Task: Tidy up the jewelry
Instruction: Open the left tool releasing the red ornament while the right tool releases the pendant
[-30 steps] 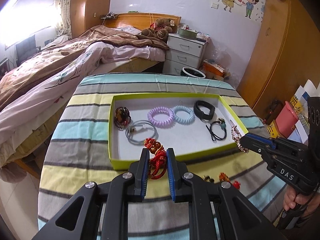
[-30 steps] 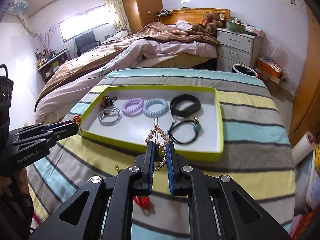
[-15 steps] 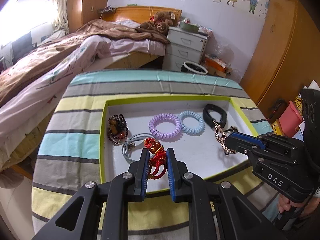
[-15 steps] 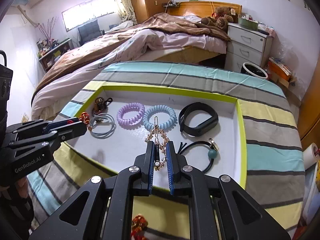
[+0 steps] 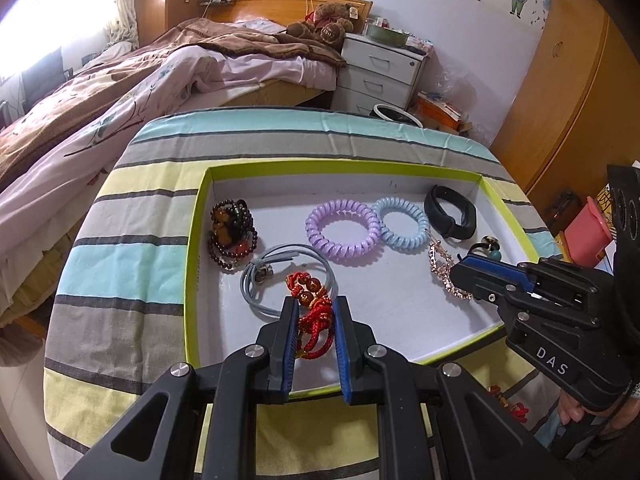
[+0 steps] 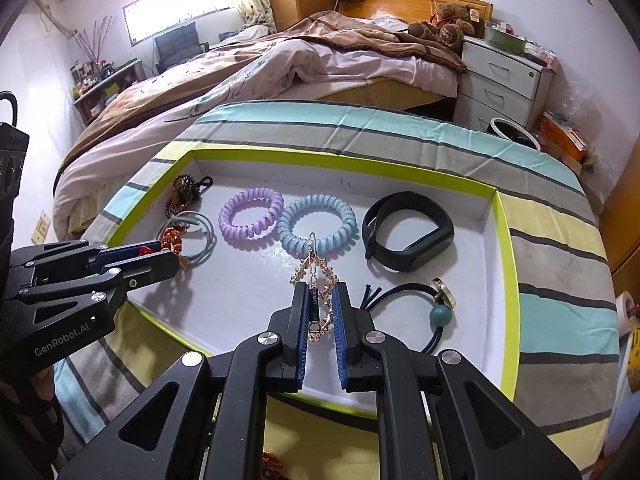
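The left gripper (image 5: 314, 306) pinches a red knotted-cord bracelet (image 5: 314, 312) with brown beads, held just above the white floor of the green-rimmed tray (image 5: 192, 264). The right gripper (image 6: 320, 304) is clamped on a gold chain bracelet (image 6: 316, 268) whose clasp points to twelve o'clock, over the tray's middle.

In the tray I count six loose pieces: one dark bead bracelet (image 5: 230, 236) at ten o'clock, one grey cord loop (image 5: 276, 272) just beside the red bracelet, two spiral hair ties touching each other, purple (image 5: 342, 226) and blue (image 5: 402, 224), one black wristband (image 6: 408, 230) at one o'clock, and one black elastic with a teal bead (image 6: 440, 314) at three o'clock.

The right wrist view shows that elastic whole; in the left wrist view the other gripper hides most of it. The left wrist view alone shows small red trinkets (image 5: 510, 402) outside the tray at four o'clock, perhaps more bracelets.

The tray sits on a striped cloth (image 6: 560, 280). Beyond lie a bed (image 5: 120, 92), a teddy bear (image 5: 326, 26), white drawers (image 5: 380, 76) and a wooden wardrobe (image 5: 568, 92).
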### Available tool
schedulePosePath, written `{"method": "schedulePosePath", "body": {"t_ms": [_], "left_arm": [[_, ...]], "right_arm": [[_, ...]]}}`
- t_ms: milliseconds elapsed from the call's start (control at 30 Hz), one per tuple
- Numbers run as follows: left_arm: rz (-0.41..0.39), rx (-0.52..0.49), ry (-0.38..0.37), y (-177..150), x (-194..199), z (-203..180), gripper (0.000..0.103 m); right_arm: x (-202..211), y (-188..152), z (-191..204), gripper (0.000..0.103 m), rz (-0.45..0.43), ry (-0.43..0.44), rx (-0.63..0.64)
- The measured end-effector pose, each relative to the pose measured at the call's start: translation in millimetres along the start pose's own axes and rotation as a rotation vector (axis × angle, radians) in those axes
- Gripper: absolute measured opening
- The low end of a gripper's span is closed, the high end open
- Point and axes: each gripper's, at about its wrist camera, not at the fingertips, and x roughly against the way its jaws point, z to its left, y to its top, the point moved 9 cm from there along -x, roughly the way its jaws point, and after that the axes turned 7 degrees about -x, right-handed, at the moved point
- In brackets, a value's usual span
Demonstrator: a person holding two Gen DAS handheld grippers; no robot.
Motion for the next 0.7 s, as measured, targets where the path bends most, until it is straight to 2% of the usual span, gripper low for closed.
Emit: {"method": "schedulePosePath", "body": {"t_ms": [433,600,700], "left_arm": [[0.009,0.011,0.004,-2.8,-4.1,1.5,0.019],[0.009,0.012,0.001,-4.0,-5.3,1.6,0.023],[0.004,0.017,0.000,-3.7,-3.8,1.3,0.034]], "right_arm": [[-5.5,0.4,0.5,0.012,0.014,0.005,0.002],[-5.8,-0.3,0.0,0.012,0.013,0.003,0.002],[-6.0,-0.4,-0.3,0.012,0.012,0.002,0.000]]}}
